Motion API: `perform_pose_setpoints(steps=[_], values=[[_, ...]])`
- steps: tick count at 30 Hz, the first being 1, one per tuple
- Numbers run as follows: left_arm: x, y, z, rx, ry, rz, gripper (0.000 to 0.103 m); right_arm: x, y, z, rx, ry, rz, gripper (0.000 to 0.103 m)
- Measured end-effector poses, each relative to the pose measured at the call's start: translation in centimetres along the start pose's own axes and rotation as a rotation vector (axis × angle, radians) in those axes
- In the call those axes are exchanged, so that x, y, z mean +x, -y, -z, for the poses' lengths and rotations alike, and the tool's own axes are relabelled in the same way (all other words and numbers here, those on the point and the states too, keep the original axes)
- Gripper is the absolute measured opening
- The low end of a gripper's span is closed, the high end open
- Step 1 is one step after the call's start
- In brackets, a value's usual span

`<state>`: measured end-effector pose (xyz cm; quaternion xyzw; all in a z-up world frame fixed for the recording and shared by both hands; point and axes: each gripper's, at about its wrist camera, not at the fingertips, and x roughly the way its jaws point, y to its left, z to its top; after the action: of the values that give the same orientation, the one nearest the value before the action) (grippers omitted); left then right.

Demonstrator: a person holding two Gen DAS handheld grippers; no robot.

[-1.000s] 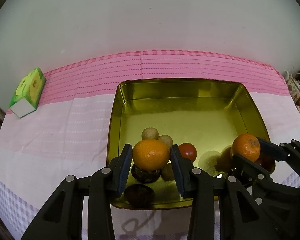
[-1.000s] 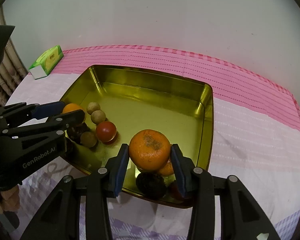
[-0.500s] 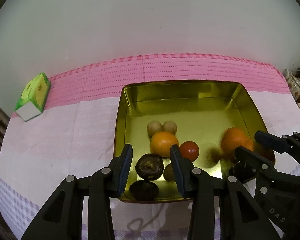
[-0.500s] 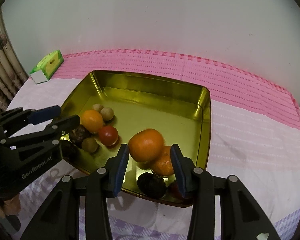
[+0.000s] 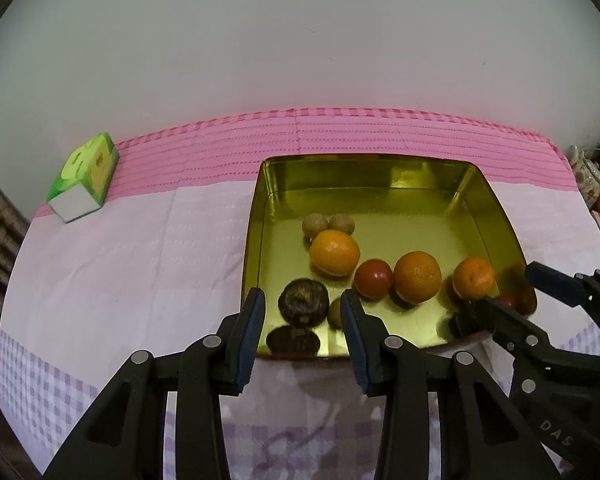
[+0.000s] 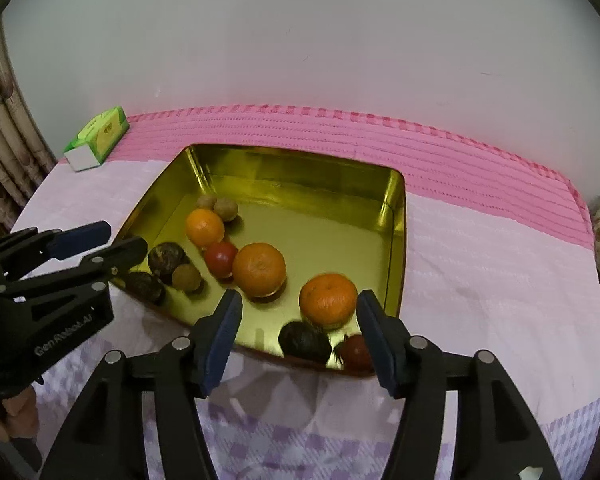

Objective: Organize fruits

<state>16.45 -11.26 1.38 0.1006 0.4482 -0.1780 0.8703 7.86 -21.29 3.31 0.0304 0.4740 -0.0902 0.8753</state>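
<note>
Fruits sit loose in the gold tray (image 6: pixel 396 216); right hand-held gripper (image 6: pixel 298 338) jaws opening, empty (left hand-held gripper (image 5: pixel 302 330) parted, empty); withdraw clear without nudging the nearest orange (image 6: pixel 328 300).

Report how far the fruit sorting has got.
Done: three oranges, tomatoes and the small brown and dark fruits lie in the gold tin. In hand: nothing; the left gripper holds no fruit, and the right gripper is opening with no fruit pressed between its pads. Left: no loose fruit shows on the tablecloth.
</note>
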Motion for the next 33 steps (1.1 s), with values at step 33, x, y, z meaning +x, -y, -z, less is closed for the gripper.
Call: perform_pose_setpoints(steps=[33], values=[[-3.0, -0.4, 5.1, -0.067, -0.028, -0.005, 0.040, -2.2, -1.4, 5.0, 0.069, -0.049, 0.007, 0.060]])
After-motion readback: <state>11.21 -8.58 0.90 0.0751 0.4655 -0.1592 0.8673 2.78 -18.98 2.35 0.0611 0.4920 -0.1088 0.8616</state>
